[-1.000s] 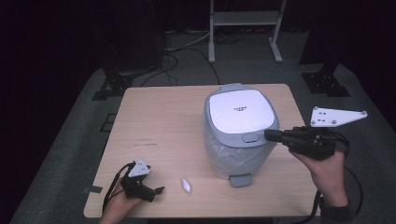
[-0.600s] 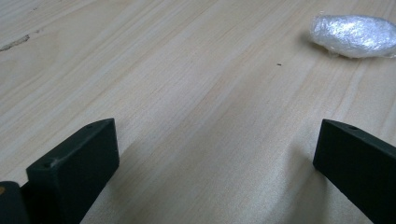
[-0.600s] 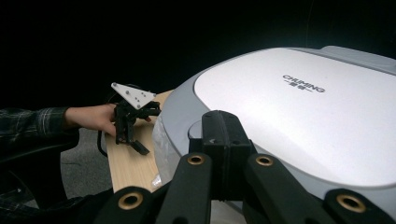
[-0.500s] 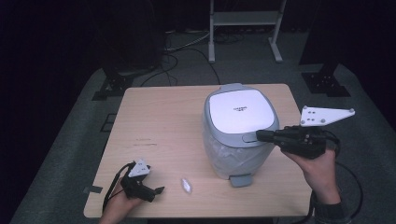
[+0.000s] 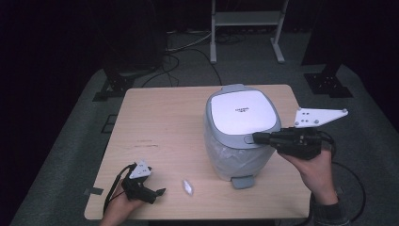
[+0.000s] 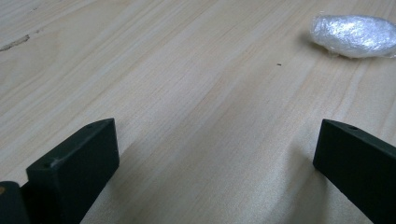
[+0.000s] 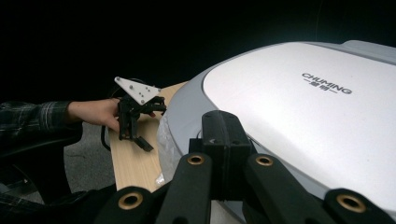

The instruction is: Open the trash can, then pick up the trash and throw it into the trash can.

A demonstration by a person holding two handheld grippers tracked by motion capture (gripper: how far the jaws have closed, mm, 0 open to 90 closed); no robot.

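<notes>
A grey bin (image 5: 235, 157) with a white lid (image 5: 242, 110) stands on the right half of the wooden table (image 5: 160, 122). My right gripper (image 5: 256, 138) is shut with nothing in it, and lies level with its tips at the oval button (image 5: 249, 139) on the lid's front rim. In the right gripper view the shut jaws of the right gripper (image 7: 224, 128) rest against the lid (image 7: 303, 107). My left gripper (image 5: 160, 192) sits open on the table at the front left. A small clear plastic wad (image 6: 352, 36) lies just beyond its jaws.
The bin has a grey foot pedal (image 5: 243, 181) facing the table's front edge, and a clear liner shows under the lid. The plastic wad (image 5: 187, 187) lies between the left gripper and the pedal. A white metal stand (image 5: 247, 19) is on the floor behind the table.
My right gripper has edged left, bringing its shut tips up to the lid's front button. The left gripper has stayed where it was.
</notes>
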